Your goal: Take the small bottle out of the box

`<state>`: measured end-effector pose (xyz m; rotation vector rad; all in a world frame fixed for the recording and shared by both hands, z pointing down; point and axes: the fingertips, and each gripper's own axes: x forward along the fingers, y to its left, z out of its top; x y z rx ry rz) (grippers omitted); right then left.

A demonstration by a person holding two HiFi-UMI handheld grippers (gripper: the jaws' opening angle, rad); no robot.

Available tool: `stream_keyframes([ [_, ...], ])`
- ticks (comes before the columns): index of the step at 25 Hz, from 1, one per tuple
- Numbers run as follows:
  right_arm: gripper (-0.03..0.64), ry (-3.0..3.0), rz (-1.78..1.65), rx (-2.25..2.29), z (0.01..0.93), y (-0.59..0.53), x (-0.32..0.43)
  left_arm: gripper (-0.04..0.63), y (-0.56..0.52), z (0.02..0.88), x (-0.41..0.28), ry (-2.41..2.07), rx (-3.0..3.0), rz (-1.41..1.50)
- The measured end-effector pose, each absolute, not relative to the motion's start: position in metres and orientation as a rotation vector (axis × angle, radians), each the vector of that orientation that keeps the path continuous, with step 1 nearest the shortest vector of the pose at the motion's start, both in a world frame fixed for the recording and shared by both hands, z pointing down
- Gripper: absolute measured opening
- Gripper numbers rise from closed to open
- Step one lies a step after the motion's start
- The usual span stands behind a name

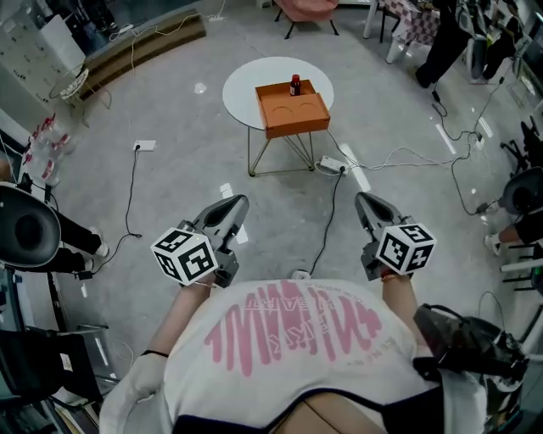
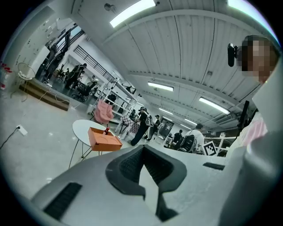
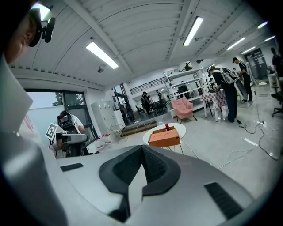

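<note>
A small dark bottle with a red cap (image 1: 295,85) stands upright at the far edge inside an open orange box (image 1: 293,114). The box sits on a round white table (image 1: 242,89) a few steps ahead of me. Both grippers hang low near my body, far short of the table. My left gripper (image 1: 237,202) is shut with nothing in it, and so is my right gripper (image 1: 363,198). The left gripper view shows the box (image 2: 102,139) and bottle (image 2: 106,130) beyond its closed jaws (image 2: 143,148). In the right gripper view the box (image 3: 164,137) and bottle (image 3: 167,127) lie beyond its closed jaws (image 3: 142,147).
Cables trail over the grey floor, with a power strip (image 1: 333,164) by the table's legs and a socket block (image 1: 144,145) to the left. A pink chair (image 1: 305,8) stands behind the table. People stand at the back right (image 3: 230,92). Dark chairs (image 1: 30,229) flank me.
</note>
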<state>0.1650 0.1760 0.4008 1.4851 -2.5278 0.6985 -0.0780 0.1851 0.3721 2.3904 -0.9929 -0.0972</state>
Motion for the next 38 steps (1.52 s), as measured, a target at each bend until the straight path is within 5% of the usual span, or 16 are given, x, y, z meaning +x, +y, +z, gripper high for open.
stream_keyframes([
  [16, 0.005, -2.701, 0.637, 1.427, 0.374, 0.055, 0.229, 0.008, 0.063, 0.38, -0.043, -1.193, 2.239, -0.196],
  [38, 0.005, -2.586, 0.771, 1.516, 0.394, -0.086, 0.192, 0.008, -0.115, 0.389, -0.048, -1.037, 2.219, -0.145],
])
